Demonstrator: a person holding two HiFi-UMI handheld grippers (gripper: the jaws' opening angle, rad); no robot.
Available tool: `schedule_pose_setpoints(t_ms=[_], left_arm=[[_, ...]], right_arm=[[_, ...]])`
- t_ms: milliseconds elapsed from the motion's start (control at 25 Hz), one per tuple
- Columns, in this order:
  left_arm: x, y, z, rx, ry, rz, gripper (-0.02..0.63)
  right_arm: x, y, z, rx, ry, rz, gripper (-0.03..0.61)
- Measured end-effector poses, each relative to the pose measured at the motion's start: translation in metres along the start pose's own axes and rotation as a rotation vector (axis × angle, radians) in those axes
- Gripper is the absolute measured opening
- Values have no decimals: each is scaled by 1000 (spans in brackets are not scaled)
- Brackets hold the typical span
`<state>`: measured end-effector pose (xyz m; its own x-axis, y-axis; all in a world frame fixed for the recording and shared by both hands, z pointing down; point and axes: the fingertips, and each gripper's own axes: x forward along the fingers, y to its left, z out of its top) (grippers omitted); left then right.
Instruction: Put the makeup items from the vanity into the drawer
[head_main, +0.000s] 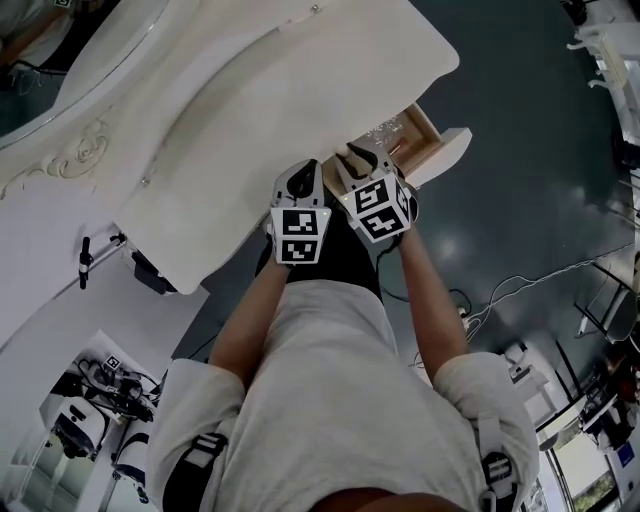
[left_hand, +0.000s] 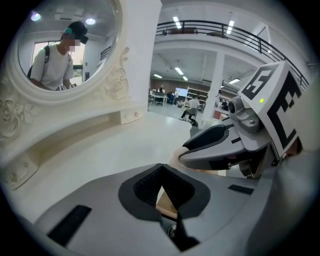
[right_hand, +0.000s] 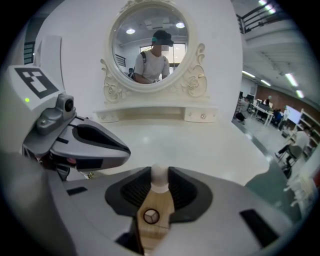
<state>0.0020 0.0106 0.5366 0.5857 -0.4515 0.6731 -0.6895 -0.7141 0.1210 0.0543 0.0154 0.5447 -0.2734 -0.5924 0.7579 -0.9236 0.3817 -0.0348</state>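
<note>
The white vanity (head_main: 300, 90) has its top bare, and its wooden drawer (head_main: 440, 150) stands pulled out at the right with small clear items (head_main: 385, 130) inside. Both grippers hover side by side at the drawer's near corner. My right gripper (head_main: 362, 158) (right_hand: 160, 182) is shut on a light wooden piece with a white rounded tip (right_hand: 159, 175); I cannot tell whether it is a makeup item or part of the drawer. My left gripper (head_main: 306, 172) (left_hand: 161, 186) has its tips together with nothing held, and wood shows below it.
An oval mirror (right_hand: 150, 45) in a carved frame stands at the vanity's back. Dark floor with cables (head_main: 520, 290) lies to the right. Equipment (head_main: 90, 410) stands at the lower left, and a black fitting (head_main: 150, 270) hangs under the vanity's near corner.
</note>
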Motion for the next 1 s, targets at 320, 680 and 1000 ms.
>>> schedule_pose_setpoints(t_ms=[320,680,1000], left_arm=[[17,-31,-9,60,37,-75,6],[32,-59,-11,104,62,-144,5],[52,-74,-11,133,90,-194,5]], right_arm=[[-8,-20,-41,85,35,-49,116],[-29,-53,-76,160,70,-129,116],[-34,-84,-92,237,87,-197,117]])
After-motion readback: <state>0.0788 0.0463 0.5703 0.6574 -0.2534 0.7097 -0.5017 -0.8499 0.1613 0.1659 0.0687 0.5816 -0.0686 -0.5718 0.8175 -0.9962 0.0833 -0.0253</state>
